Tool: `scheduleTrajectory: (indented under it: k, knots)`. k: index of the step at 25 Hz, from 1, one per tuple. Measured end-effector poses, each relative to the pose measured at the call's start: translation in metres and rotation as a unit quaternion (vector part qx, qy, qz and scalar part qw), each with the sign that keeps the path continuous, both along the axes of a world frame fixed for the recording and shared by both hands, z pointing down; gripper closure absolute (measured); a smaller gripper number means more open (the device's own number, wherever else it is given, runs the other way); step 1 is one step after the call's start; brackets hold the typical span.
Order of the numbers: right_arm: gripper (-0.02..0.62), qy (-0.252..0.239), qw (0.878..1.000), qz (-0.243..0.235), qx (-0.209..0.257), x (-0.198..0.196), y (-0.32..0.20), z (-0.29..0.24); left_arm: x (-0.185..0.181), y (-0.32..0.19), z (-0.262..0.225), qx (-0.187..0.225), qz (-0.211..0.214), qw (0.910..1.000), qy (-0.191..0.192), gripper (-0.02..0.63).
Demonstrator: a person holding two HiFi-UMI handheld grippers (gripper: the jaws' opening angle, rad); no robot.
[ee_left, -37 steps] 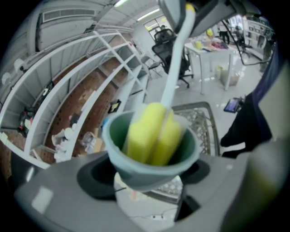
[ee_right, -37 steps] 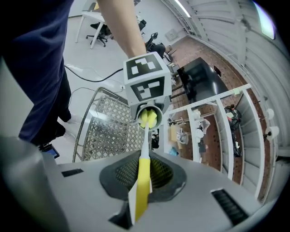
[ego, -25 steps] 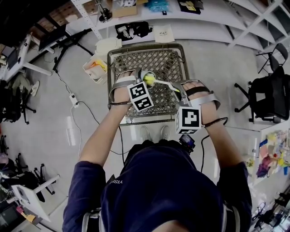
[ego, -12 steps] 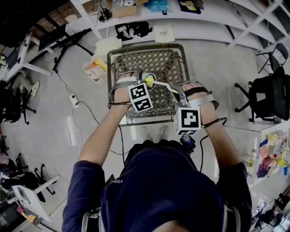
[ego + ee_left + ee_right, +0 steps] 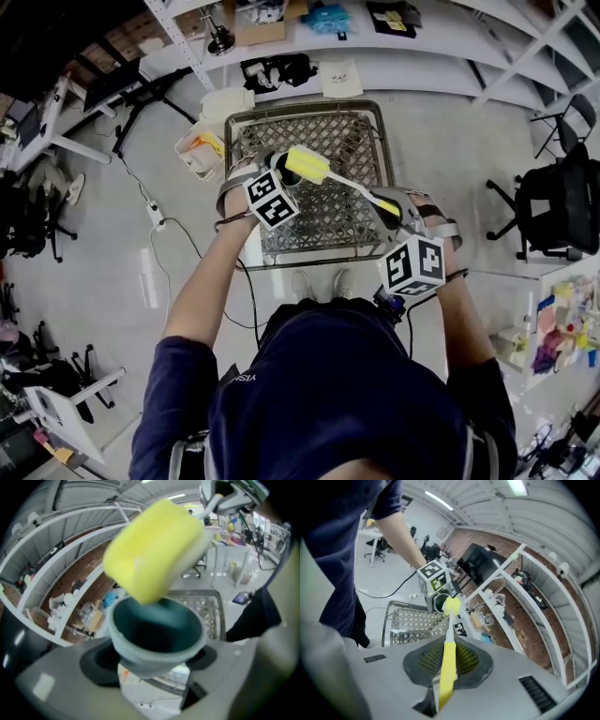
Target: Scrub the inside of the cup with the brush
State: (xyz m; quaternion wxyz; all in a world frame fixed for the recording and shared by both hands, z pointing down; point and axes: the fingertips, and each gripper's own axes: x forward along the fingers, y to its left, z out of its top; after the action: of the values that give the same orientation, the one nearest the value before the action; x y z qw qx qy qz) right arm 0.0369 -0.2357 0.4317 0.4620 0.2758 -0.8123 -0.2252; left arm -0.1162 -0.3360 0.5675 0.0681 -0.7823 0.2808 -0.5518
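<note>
- Your left gripper [image 5: 275, 176] sits left of centre in the head view, and its jaws are clamped on the cup [image 5: 277, 162].
- In the left gripper view the cup [image 5: 157, 637] fills the lower middle. It is a grey-green cup with a dark inside, pinched from both sides, with its mouth towards the camera.
- Your right gripper [image 5: 392, 210] is at the right of centre, closed on the yellow handle of the brush [image 5: 349, 185].
- The right gripper view shows that handle [image 5: 448, 665] squeezed between the jaws (it runs straight up the middle of the frame).
- The brush slants up and to the left across the head view. Its yellow sponge head [image 5: 307, 165] is just beside the cup.
- Seen from the left gripper, the sponge head [image 5: 154, 550] hangs over the far rim of the cup and only its lower corner reaches the mouth. You cannot tell whether it touches.
- Both tools are held above a wire basket [image 5: 305, 106] in the upper middle of the frame.
- White shelving [image 5: 450, 42] crosses the top.
</note>
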Motion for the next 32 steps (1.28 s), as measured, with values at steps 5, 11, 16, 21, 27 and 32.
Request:
scheduleTrajectory:
  k: [5, 11, 16, 21, 27, 32]
  knots:
    - [0.565, -0.137, 0.987, 0.080, 0.001, 0.011, -0.012, -0.020, 0.006, 0.006, -0.009, -0.019, -0.029, 0.9951, 0.092, 0.224]
    - [0.565, -0.266, 0.955, 0.130, -0.038, 0.015, -0.026, -0.022, 0.034, 0.023, -0.024, -0.025, -0.035, 0.9830, 0.179, 0.224]
    - [0.565, -0.328, 0.929, 0.158, -0.069, 0.020, -0.032, -0.015, 0.045, 0.034, -0.035, -0.035, -0.051, 0.9714, 0.229, 0.224]
    - [0.565, -0.359, 0.913, 0.173, -0.090, 0.020, -0.036, -0.007, 0.053, 0.045, -0.047, -0.031, -0.049, 0.9638, 0.260, 0.224]
    - [0.565, -0.371, 0.903, 0.190, -0.102, 0.022, -0.038, 0.003, 0.060, 0.054, -0.042, -0.043, -0.050, 0.9609, 0.269, 0.224]
    - [0.565, -0.370, 0.901, 0.198, -0.106, 0.023, -0.040, 0.005, 0.061, 0.054, -0.044, -0.040, -0.052, 0.9593, 0.275, 0.224]
